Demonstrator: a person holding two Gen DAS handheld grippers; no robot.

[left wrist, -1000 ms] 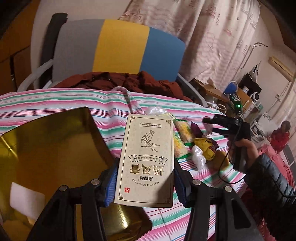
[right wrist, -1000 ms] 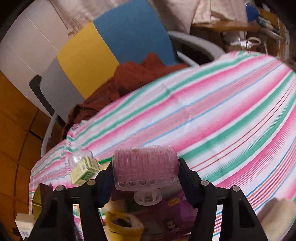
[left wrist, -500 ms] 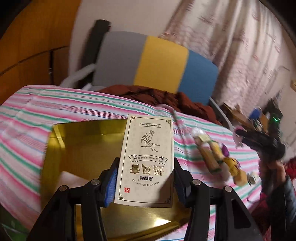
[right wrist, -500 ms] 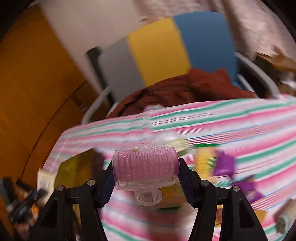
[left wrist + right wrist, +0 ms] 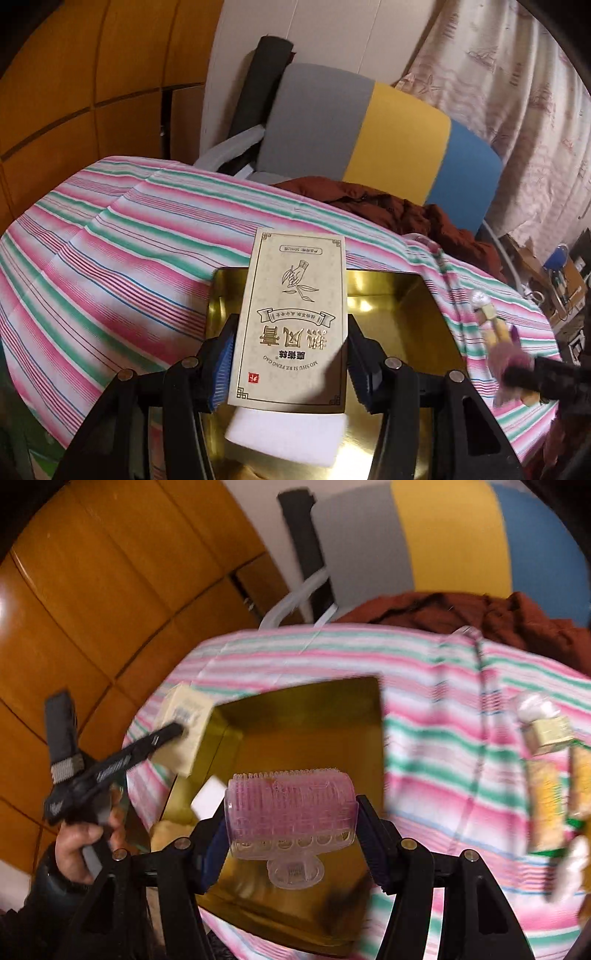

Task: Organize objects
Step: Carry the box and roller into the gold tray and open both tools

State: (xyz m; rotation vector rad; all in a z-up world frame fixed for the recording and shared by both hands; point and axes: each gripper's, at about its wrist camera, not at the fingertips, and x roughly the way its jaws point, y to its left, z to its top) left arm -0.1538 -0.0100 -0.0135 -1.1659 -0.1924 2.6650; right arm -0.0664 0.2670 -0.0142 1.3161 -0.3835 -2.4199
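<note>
The left gripper is clamped on a cream carton, its blue pads pressing the carton's two long sides; the carton hangs over the gold tin, with its far end reaching just past the tin's far rim. A white pad lies inside the tin, below the carton's near end. The right gripper is closed on a pink roller, held crosswise between its fingers above the tin's near part. In the right wrist view the left gripper shows at the tin's left edge, a hand around its handle and the carton at its tip. The tin sits on a striped cloth. To the right of the tin, on the cloth, lie a small green box and yellow packets, blurred. Beyond the tin stands a grey, yellow and blue chair with a brown garment on it.
</note>
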